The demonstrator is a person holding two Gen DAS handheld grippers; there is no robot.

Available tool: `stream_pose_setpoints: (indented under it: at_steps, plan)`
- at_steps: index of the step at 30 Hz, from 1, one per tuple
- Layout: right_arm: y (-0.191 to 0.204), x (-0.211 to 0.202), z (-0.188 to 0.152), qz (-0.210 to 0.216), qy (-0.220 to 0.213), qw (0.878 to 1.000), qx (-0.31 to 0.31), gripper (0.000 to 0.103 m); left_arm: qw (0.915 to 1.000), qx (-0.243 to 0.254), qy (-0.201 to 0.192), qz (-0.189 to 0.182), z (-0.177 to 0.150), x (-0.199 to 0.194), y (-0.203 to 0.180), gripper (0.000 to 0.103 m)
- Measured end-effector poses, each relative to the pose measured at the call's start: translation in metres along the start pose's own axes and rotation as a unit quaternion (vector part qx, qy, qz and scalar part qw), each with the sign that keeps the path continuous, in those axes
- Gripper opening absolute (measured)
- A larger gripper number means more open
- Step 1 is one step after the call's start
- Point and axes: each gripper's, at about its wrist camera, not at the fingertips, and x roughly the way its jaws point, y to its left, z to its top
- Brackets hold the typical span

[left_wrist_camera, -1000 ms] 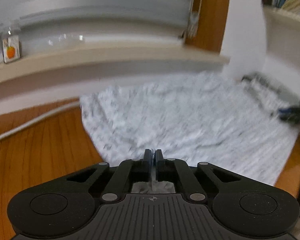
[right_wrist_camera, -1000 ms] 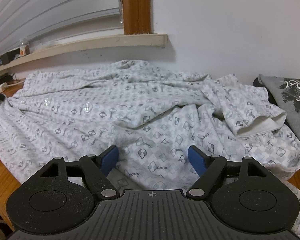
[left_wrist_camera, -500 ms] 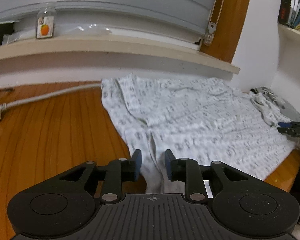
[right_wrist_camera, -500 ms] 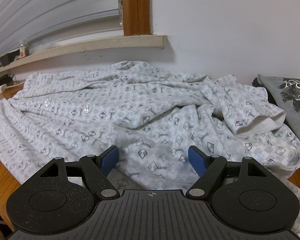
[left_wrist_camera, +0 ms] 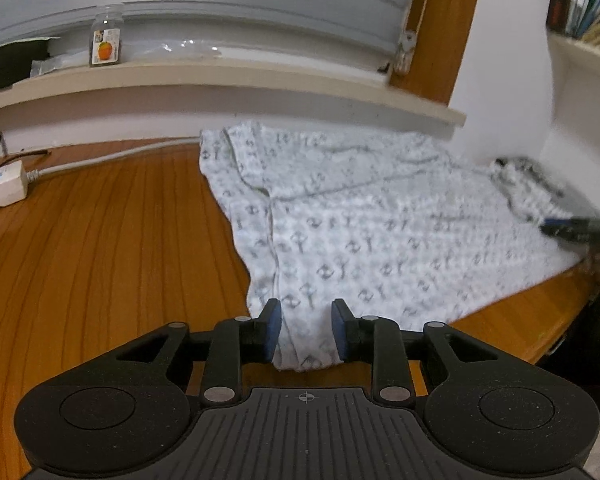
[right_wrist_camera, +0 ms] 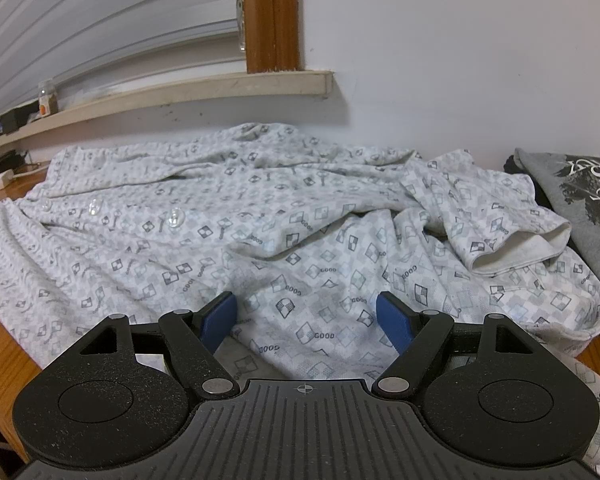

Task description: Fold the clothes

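Observation:
A white shirt (left_wrist_camera: 360,220) with a grey printed pattern lies spread on the wooden table (left_wrist_camera: 100,260). My left gripper (left_wrist_camera: 306,312) is open at the shirt's near left corner. That corner lies between the jaws, and the pads stand clear of it. My right gripper (right_wrist_camera: 306,308) is open, low over the crumpled shirt (right_wrist_camera: 260,220), with fabric lying under its wide jaws. In the left wrist view the right gripper (left_wrist_camera: 568,228) shows at the shirt's far right edge. Clear buttons (right_wrist_camera: 175,216) run along the shirt's front. A sleeve cuff (right_wrist_camera: 520,248) lies folded over at the right.
A grey printed T-shirt (right_wrist_camera: 580,200) lies right of the shirt by the wall. A white power strip (left_wrist_camera: 0,186) and its cable (left_wrist_camera: 112,158) lie at the table's far left. A window ledge (left_wrist_camera: 220,76) with a small jar (left_wrist_camera: 106,42) runs along the back.
The left gripper was shut on the shirt's fabric and has opened. It has drawn back along the shirt's left edge to its near corner. The right gripper has stayed still.

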Motion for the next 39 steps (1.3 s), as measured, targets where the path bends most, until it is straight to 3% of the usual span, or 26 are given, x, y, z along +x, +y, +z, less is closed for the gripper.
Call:
stream_pose_setpoints:
  at_steps: [7,16,19,27,32,35,39]
  plan:
    - [0.000,0.000,-0.001,-0.002,-0.002,1.000,0.001,0.076,0.9997,0.006,0.004,0.024,0.000,0.005,-0.003,0.030]
    - [0.001,0.000,-0.002,-0.003,-0.005,1.000,0.002,0.076,0.9996,0.008,0.000,0.027,0.002,0.010,-0.005,0.032]
    - [0.000,0.000,-0.002,-0.003,-0.006,1.000,0.002,0.076,0.9989,0.015,-0.014,0.042,0.000,0.007,-0.007,0.003]
    - [0.000,-0.001,-0.003,-0.002,-0.007,1.000,0.002,0.076,0.9991,0.003,-0.040,0.010,0.004,-0.036,-0.012,0.003]
    - [-0.001,-0.002,-0.003,0.003,-0.008,1.000,0.003,0.077,1.0000,0.004,-0.004,0.008,-0.006,-0.040,-0.005,0.003]
    - [0.000,-0.002,-0.003,0.002,-0.008,1.000,0.001,0.077,0.9998,-0.004,0.018,0.012,-0.008,-0.027,-0.003,0.006]
    - [0.002,-0.005,-0.004,0.005,-0.012,1.000,-0.008,0.084,0.9996,-0.005,-0.002,0.026,0.002,-0.026,-0.001,0.019]
